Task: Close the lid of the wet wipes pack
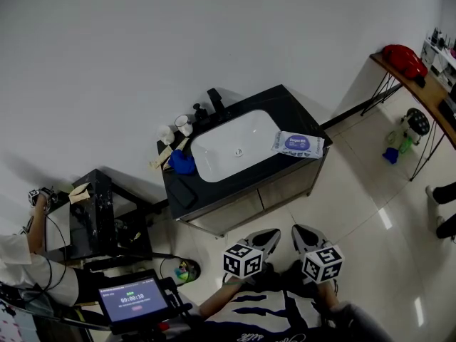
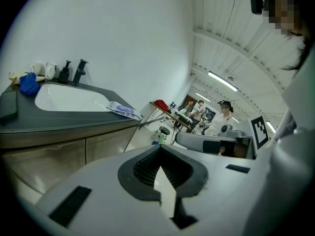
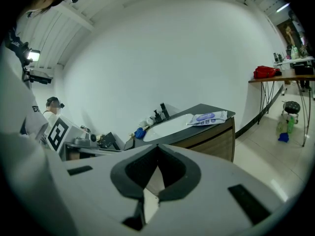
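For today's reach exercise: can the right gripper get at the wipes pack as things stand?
Probably not yet: the right gripper is held back from the counter, floor between it and the pack. Nothing blocks the way; stepping closer should do.

Surfaces as I read them from my feeds: wet wipes pack (image 1: pixel 298 144), glossy plastic film; bench (image 1: pixel 285 105), dark matt top; basin (image 1: pixel 221 148), smooth glossy white; floor (image 1: pixel 370 219), shiny tiles; blue cloth (image 1: pixel 182 162), soft and crumpled; left tool (image 2: pixel 161 173) and right tool (image 3: pixel 153 173), matt grey plastic shells, dark ribbed pads (image 2: pixel 142 168)
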### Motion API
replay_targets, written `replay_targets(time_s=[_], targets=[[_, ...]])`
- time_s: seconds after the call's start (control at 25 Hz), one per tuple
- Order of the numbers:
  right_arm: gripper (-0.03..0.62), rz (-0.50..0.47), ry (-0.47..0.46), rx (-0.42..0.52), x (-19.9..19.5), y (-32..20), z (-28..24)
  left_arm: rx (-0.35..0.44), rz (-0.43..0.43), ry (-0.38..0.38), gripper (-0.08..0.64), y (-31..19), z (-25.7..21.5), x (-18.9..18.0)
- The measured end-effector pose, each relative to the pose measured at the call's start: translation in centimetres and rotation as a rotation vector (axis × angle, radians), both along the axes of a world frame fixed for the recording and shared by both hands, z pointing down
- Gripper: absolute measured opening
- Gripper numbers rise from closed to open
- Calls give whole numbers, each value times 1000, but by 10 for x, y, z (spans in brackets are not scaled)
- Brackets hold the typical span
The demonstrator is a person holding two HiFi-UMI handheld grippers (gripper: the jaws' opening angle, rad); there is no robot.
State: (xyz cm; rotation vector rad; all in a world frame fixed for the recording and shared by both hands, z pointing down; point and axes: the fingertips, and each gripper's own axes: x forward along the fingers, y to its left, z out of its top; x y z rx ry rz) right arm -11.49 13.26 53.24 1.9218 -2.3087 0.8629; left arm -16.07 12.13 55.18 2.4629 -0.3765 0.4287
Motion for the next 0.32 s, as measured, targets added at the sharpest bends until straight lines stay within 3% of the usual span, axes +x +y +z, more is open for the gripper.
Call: replay_targets(time_s=[0.32], targets=[[-2,11,22,-7,-5,-1,1,1,9,5,2,-7,1,-4]])
